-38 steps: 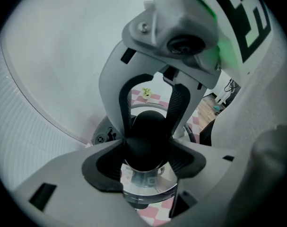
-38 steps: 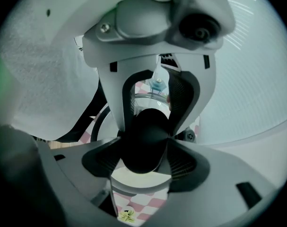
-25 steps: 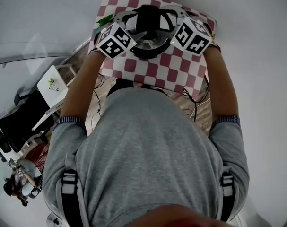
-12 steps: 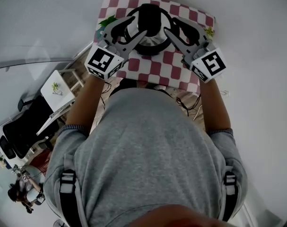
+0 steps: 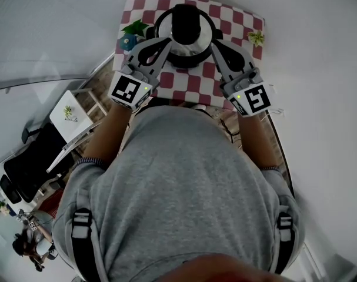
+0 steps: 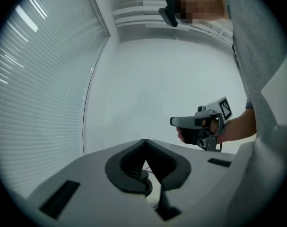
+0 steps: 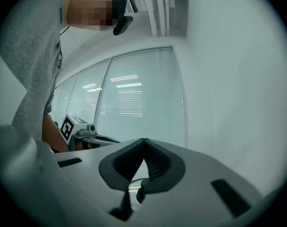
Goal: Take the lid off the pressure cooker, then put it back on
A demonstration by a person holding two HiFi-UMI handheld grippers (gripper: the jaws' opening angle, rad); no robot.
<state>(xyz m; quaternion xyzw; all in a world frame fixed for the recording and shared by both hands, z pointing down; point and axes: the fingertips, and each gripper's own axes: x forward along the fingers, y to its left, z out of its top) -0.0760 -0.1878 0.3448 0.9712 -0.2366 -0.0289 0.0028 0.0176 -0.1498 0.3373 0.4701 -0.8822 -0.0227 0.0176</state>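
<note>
Pressure cooker [image 5: 186, 34]: round, upright, seen from above, on the checked cloth [image 5: 193, 84], mid-width and toward its far edge. Lid [image 5: 190, 50]: seated on the pot, silvery metal inside a dark outer ring. Bulky black handle [image 5: 185, 19] runs across the lid's middle, pointing near-to-far.

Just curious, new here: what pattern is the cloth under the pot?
The cloth has red-and-white checks; the head view shows it best.

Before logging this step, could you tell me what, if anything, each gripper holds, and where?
Nothing is held: the left gripper and the right gripper have both just closed empty.
</note>
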